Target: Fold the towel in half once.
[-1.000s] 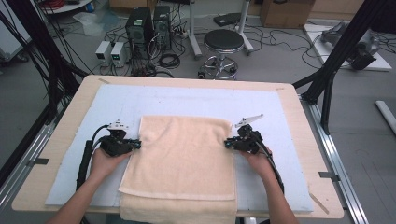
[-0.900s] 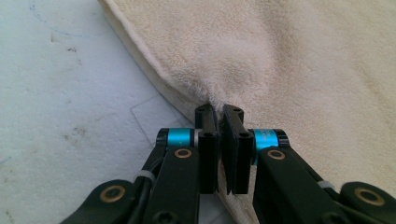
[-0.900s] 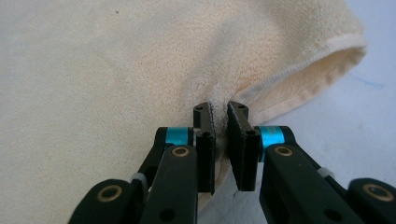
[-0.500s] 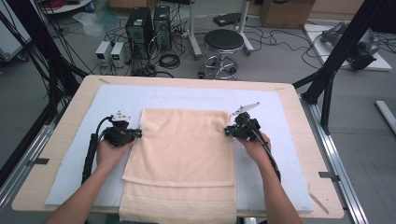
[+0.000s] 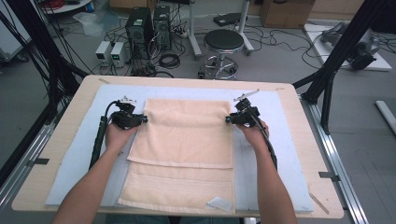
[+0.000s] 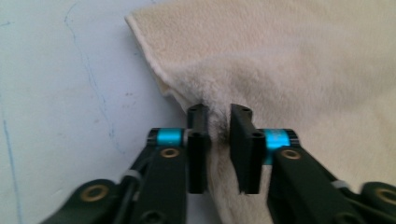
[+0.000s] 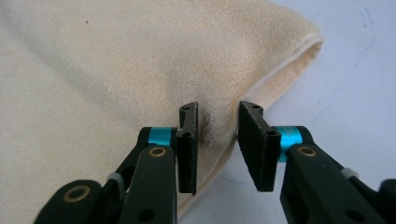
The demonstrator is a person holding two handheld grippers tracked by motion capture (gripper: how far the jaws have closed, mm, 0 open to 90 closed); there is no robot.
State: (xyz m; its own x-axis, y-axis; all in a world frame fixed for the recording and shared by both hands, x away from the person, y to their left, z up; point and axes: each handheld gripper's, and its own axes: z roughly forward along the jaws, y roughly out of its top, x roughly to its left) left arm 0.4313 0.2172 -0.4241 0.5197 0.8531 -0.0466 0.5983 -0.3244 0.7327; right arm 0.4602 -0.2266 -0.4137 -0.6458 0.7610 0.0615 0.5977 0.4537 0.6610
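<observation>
So there's a cream terry-cloth towel (image 5: 182, 154) lying folded in the middle of the high view, on a pale blue mat (image 5: 280, 154) that covers a light wooden table (image 5: 60, 140). The top layer sits toward the upper part of the frame and stops short of the lower hem, so a strip of the bottom layer pokes out at the bottom edge (looks a bit lopsided honestly).

The left gripper (image 5: 140, 120) is at the towel's left edge, centre-left of the frame, and the right gripper (image 5: 229, 119) is at the right edge, centre-right, both level with each other near the far fold.

In the left gripper view the jaws of the left gripper (image 6: 219, 140) have just been opening. There's a gap now, with a puckered ridge of towel (image 6: 299, 70) between them, pads not pressing on it. Same story in the right gripper view: the right gripper (image 7: 217, 140) has just been opening too, and the folded edge of the towel (image 7: 140, 70) sits loose between the jaws, mat (image 7: 355, 70) visible to the right.
</observation>
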